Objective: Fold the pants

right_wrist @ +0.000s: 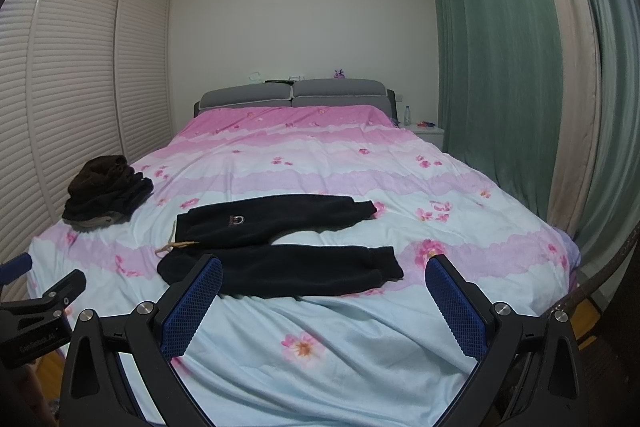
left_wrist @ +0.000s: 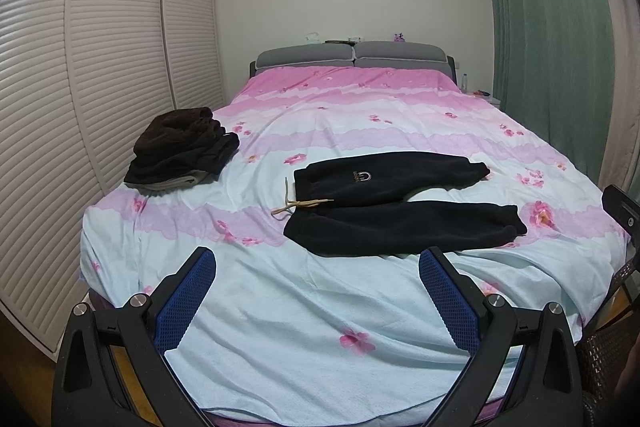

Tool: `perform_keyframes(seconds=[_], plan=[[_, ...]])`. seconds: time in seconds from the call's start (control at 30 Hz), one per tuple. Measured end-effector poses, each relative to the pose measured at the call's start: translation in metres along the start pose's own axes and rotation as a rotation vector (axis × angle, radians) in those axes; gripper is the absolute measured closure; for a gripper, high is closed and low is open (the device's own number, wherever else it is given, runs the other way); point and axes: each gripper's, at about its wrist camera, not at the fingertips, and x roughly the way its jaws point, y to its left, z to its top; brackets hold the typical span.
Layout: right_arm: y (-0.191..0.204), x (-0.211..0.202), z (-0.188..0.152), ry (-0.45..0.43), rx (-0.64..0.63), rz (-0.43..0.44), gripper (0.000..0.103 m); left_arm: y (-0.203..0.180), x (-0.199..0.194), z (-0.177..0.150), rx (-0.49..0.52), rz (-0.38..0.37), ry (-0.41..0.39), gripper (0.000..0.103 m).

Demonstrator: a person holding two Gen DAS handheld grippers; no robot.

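Note:
Black fleece pants (left_wrist: 400, 203) lie flat on the bed, waistband to the left with a beige drawstring (left_wrist: 298, 205), both legs pointing right and spread apart. They also show in the right wrist view (right_wrist: 280, 247). My left gripper (left_wrist: 318, 263) is open and empty, held above the bed's near edge, short of the pants. My right gripper (right_wrist: 324, 267) is open and empty, also near the foot of the bed, with the near leg just beyond its left finger.
The bed (left_wrist: 320, 327) has a pink and pale blue floral cover. A pile of dark clothes (left_wrist: 180, 147) sits at its left edge. Louvred wardrobe doors (left_wrist: 100, 67) stand left, green curtains (left_wrist: 552, 7) right, a nightstand with a bottle (right_wrist: 407, 115) at the back right.

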Motion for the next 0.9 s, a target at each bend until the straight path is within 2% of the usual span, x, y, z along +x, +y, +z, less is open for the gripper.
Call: perform_keyframes(seconds=[0.73, 0.9], plan=[[-0.0022, 0.0018, 0.0007, 0.0, -0.003, 0.001, 0.0, 0.003, 0.0055, -0.0007, 0.011, 0.009, 0.002, 0.0], [-0.0039, 0.0037, 0.0057, -0.01, -0.01, -0.003, 0.0, 0.0023, 0.0085, 0.0074, 0.021, 0.008, -0.021, 0.0]])
